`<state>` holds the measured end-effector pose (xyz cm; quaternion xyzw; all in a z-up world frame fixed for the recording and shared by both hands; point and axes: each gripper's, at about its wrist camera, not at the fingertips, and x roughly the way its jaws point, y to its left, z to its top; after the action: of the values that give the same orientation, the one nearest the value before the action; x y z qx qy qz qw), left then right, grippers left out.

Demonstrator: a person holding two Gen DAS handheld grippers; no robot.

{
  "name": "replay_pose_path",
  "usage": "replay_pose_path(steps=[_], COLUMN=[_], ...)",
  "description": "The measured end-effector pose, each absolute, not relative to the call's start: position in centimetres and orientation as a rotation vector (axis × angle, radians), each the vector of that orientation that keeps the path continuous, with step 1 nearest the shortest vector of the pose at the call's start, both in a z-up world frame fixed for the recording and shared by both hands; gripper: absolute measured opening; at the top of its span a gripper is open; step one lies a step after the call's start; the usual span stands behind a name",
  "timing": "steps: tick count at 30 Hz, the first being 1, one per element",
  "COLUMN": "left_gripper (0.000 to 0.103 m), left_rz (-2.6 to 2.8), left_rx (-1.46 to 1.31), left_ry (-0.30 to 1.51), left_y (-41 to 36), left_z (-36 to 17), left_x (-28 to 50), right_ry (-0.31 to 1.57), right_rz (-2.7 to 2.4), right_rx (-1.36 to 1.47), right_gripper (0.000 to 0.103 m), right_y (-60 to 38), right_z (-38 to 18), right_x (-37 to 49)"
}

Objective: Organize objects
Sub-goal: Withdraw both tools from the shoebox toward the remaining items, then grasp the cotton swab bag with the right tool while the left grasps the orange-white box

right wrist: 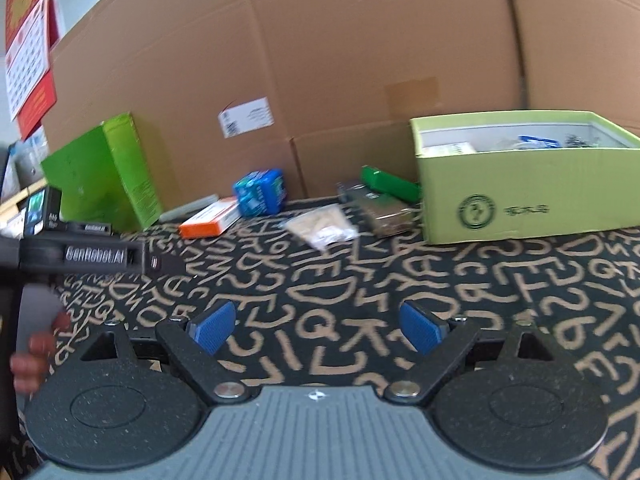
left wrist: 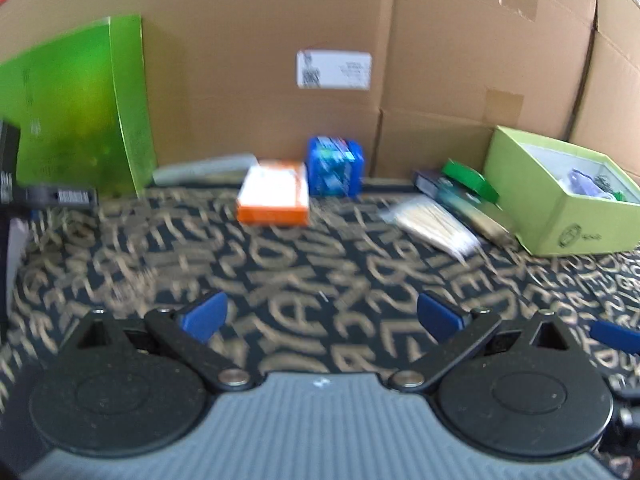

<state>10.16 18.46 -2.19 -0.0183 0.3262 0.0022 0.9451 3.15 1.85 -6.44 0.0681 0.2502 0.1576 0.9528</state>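
Left hand-held gripper (left wrist: 322,316) and right hand-held gripper (right wrist: 318,326) apart, ribbed blue pads (right wrist: 212,326), letter-patterned cloth (right wrist: 340,288), open cardboard box (right wrist: 520,196).

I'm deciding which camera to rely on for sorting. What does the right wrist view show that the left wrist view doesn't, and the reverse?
Only the right wrist view shows the wall calendar, the person's hand and the left gripper's side on.

Only the left wrist view shows the left gripper from behind, open, and a blue fingertip at the right edge.

Both show the orange box, blue pack, clear bag, open green box, upright green box and cardboard wall. The right gripper is open.
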Motion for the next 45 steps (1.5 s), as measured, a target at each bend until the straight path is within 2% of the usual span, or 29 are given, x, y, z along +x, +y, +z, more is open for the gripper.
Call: replay_pose_path(steps=[12,16,19,21,22,25,30,33,34,35,38,45], left_gripper=[0.103,0.103,0.102,0.091,0.09,0.068,0.066,0.066,0.066,0.066,0.066,0.066], left_rz=[0.105,0.136,0.123,0.106,0.103,0.099,0.072,0.028,0.007,-0.003,-0.063,-0.19], left_rx=[-0.108,-0.093,-0.103,-0.109,-0.105,-0.056,-0.027,-0.021,-0.019,-0.009,0.0,-0.003], left_ry=[0.729,0.763,0.748,0.75,0.75,0.725,0.73,0.75,0.755,0.757,0.761,0.759], left_y=[21.8,22.3,22.8,23.2,23.3,23.3,23.2,22.7,22.5,22.2,21.4,19.5], left_z=[-4.6,-6.0,-6.4,-6.8,-7.0,-7.1,-7.0,-6.8,-6.7,-6.6,-6.6,-6.1], left_x=[22.7,25.2,25.7,25.9,26.0,26.0,25.1,23.8,23.1,22.3,19.4,11.8], right_ry=[0.557,0.559,0.544,0.542,0.543,0.544,0.578,0.605,0.606,0.609,0.617,0.644], right_rz=[0.328,0.341,0.352,0.36,0.366,0.371,0.341,0.325,0.325,0.328,0.334,0.318], right_rx=[0.096,0.042,-0.012,-0.034,-0.045,-0.086,-0.111,-0.084,-0.065,-0.057,-0.059,0.016], right_gripper=[0.09,0.087,0.079,0.078,0.075,0.072,0.07,0.055,0.038,0.034,0.029,0.029], right_y=[3.4,4.0,4.6,5.2,5.5,6.5,7.6,7.4,7.2,7.1,6.8,4.1], right_z=[-7.3,-7.1,-6.9,-6.7,-6.7,-6.8,-7.8,-8.2,-8.1,-8.0,-7.8,-7.6], right_x=[4.4,6.1,8.4,10.3,11.3,14.1,17.9,19.0,18.9,18.5,16.5,8.7])
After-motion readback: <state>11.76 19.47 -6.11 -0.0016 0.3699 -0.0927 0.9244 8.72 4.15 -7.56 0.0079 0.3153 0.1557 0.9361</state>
